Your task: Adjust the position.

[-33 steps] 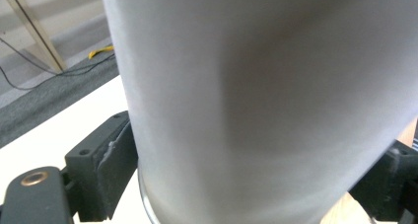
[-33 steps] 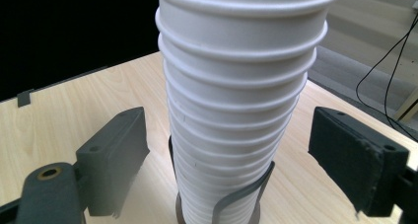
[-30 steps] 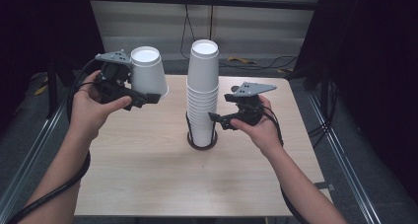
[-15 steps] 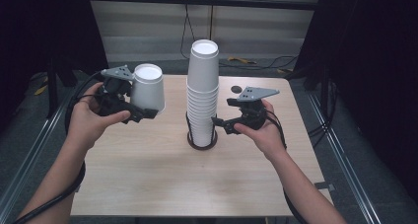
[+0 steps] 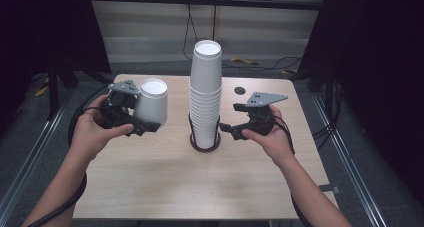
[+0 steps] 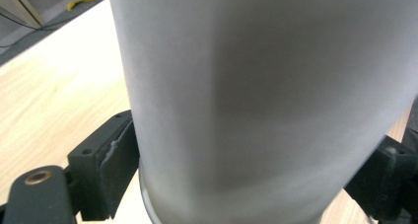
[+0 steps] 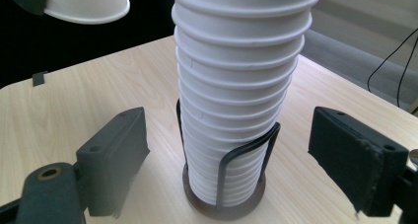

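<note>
Dark curtains and a pale wall stand behind the light wooden table (image 5: 150, 187), where a tall stack of cups (image 5: 205, 94) sits upside down in a black wire holder (image 5: 204, 142) near the middle. Compared with a second ago, the left gripper (image 5: 142, 128) has sunk toward the table with its single white cup (image 5: 151, 107), and its jaws have just been closing a little on the cup's wall. The cup is plain white paper, held upside down with its flat base up and its rolled rim below the black pads (image 6: 111, 160), hanging above the table to the left of the stack. The right gripper (image 5: 227, 128) has kept its place just right of the stack's foot, its jaws spread wide either side of the stack without touching it.
</note>
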Demonstrator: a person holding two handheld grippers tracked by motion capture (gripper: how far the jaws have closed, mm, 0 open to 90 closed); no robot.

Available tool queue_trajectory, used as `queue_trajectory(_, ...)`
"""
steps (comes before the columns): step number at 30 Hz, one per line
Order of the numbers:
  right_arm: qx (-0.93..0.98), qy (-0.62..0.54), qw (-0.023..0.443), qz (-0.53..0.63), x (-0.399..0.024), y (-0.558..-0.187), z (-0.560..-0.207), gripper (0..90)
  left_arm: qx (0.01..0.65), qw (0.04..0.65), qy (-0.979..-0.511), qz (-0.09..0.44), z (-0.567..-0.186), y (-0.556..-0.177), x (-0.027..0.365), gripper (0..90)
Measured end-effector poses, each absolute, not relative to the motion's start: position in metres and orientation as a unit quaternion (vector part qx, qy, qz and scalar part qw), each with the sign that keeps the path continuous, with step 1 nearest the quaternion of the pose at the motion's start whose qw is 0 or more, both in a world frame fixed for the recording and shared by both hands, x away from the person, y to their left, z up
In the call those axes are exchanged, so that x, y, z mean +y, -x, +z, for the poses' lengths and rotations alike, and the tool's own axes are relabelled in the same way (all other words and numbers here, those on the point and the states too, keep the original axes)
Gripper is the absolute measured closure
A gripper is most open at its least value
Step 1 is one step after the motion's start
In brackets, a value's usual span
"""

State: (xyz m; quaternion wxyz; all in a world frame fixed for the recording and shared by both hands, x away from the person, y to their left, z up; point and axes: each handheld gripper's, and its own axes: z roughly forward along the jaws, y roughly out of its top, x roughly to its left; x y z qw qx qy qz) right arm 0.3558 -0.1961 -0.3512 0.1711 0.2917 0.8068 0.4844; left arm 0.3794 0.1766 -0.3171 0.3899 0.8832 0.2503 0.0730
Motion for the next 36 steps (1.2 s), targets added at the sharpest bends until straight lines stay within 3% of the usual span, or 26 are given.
queue_trajectory(36,0.819,-0.284,0.141,0.478,-0.214,-0.339,-0.377,14.5,0.19,0.32,-0.927,0.041,-0.359,-0.351,0.141,13.5)
